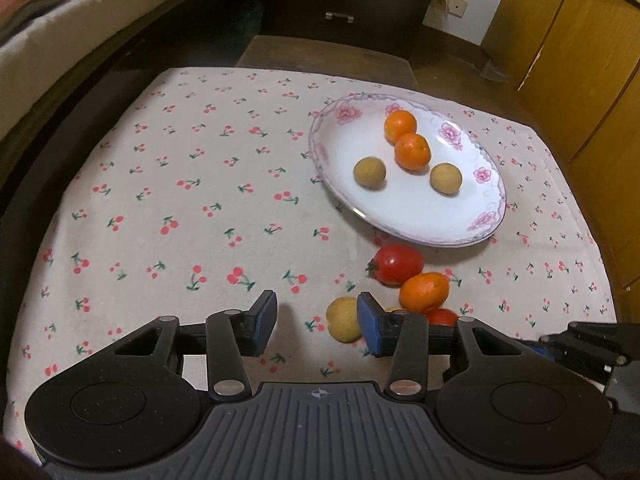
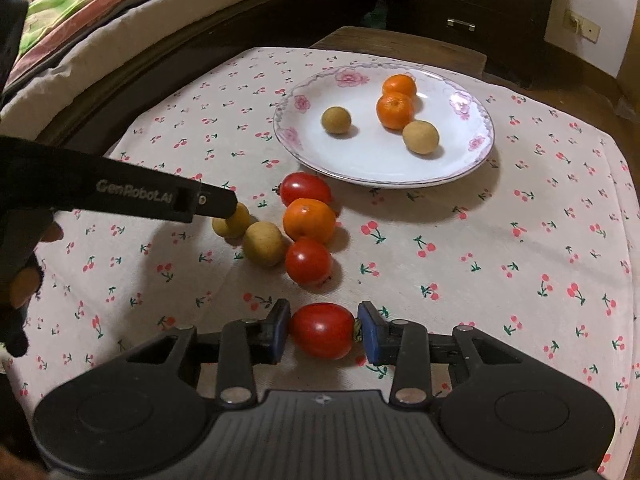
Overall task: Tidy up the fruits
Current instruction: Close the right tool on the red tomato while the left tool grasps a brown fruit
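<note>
A white floral plate (image 1: 472,220) (image 2: 316,160) holds two oranges (image 1: 412,151) (image 2: 395,111) and two tan round fruits (image 1: 369,173) (image 2: 337,120). On the cloth near it lie a red tomato (image 1: 396,264) (image 2: 306,190), an orange (image 1: 424,292) (image 2: 309,220), a second tomato (image 2: 308,261) and two tan fruits (image 2: 264,243). My left gripper (image 1: 316,326) is open and empty, a tan fruit (image 1: 344,324) just inside its right finger. My right gripper (image 2: 323,332) is shut on a red tomato (image 2: 322,330), low over the cloth.
The table carries a cherry-print cloth (image 1: 180,208) (image 2: 520,240). A bed lies to the left (image 2: 80,40), dark drawers (image 2: 472,0) behind, and wooden cabinet doors (image 1: 580,60) to the right. The left gripper's body (image 2: 160,200) reaches in over the loose fruits.
</note>
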The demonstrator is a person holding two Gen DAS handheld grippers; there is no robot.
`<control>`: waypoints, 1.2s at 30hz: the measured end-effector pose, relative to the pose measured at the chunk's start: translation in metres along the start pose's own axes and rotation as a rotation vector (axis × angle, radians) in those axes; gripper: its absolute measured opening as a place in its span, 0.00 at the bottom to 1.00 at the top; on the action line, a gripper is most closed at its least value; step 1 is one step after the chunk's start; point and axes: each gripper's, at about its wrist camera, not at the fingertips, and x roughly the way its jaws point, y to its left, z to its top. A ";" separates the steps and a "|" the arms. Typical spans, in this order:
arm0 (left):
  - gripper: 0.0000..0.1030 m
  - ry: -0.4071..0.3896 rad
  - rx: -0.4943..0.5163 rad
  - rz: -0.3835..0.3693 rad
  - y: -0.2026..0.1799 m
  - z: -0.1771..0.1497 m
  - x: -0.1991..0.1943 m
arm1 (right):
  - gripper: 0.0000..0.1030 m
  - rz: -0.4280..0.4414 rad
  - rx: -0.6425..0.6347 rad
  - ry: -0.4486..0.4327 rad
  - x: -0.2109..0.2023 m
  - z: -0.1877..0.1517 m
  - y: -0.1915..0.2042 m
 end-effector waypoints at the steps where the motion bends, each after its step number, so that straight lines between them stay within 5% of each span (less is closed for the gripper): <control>1: 0.50 0.002 0.001 -0.001 -0.002 0.001 0.002 | 0.37 0.002 0.003 0.002 0.000 0.000 -0.001; 19: 0.40 0.035 -0.069 -0.077 -0.004 0.005 0.015 | 0.36 0.014 0.035 -0.004 -0.004 -0.001 -0.005; 36: 0.32 0.037 -0.006 -0.045 -0.016 0.005 0.023 | 0.36 0.000 -0.006 0.013 -0.001 0.000 0.000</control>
